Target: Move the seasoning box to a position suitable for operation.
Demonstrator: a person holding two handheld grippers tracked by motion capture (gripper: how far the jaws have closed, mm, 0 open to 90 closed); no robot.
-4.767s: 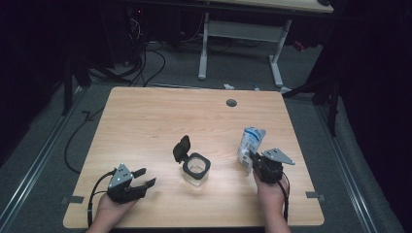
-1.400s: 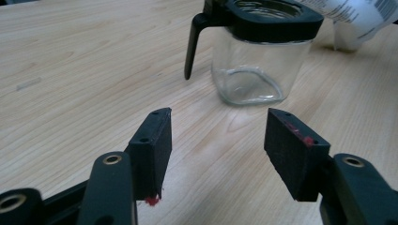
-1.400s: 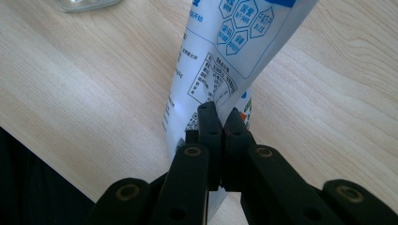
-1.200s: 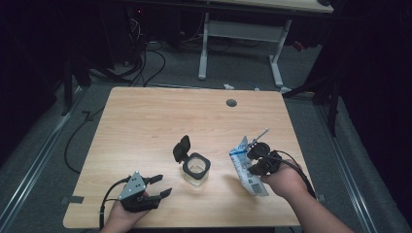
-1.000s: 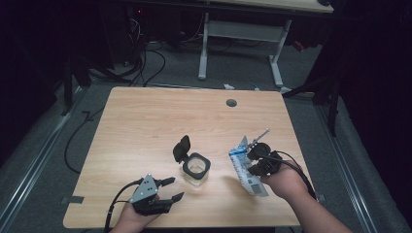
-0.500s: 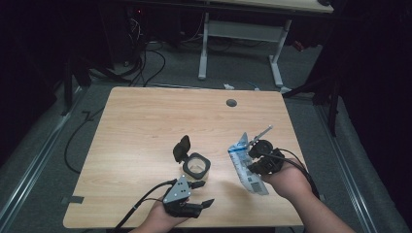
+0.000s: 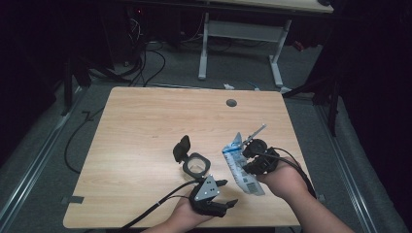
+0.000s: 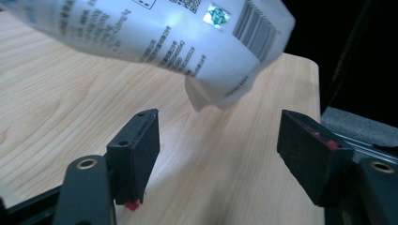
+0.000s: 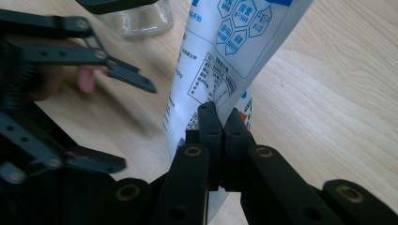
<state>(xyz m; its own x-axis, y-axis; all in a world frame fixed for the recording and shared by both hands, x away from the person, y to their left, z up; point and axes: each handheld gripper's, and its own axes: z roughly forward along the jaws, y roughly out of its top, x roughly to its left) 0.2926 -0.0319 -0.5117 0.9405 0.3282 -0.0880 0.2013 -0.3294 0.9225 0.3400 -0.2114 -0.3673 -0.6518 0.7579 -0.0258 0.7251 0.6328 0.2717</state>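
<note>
White and blue, the pouch (image 7: 241, 166) hangs off the bench (image 7: 145, 121), pinched at its edge by the right gripper (image 7: 253, 156), jaws pressed tight. The left gripper (image 7: 226, 194) has slid along the near edge from the left corner to just under the pouch's lower end, its jaws having just been opening, nothing between them. It looks set to take that end. An open jar (image 7: 195, 165) waits beside. Pale wood, dark room, cables on the floor.
</note>
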